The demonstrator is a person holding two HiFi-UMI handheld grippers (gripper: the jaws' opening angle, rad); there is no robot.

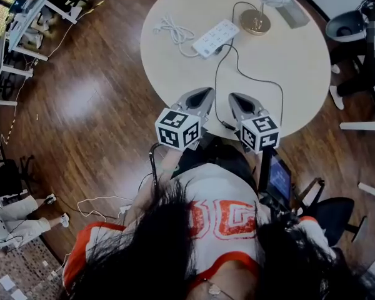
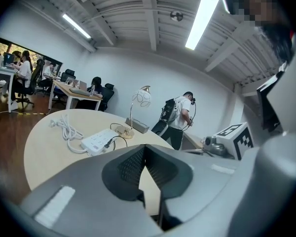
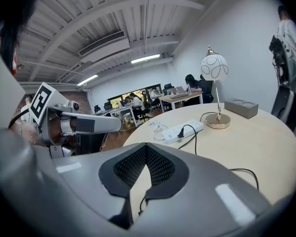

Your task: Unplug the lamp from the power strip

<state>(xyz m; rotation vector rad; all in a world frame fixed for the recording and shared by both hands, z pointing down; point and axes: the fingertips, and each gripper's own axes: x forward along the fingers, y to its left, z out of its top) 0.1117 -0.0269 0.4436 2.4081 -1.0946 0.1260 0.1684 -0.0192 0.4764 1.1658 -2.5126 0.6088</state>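
Lamp plug (image 1: 222, 47) sits in the power strip (image 1: 215, 38) at twelve o'clock, not yet reached. My left gripper (image 1: 203, 95) and right gripper (image 1: 237, 100) are closed and empty.

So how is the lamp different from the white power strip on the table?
The lamp stands upright on a round gold base with a ball-shaped white shade; the power strip lies flat and is long and boxy. The lamp has a black cord trailing loosely across the table; the power strip has a white cord bunched beside it. Both sit on the same round table, joined by the lamp's plug.
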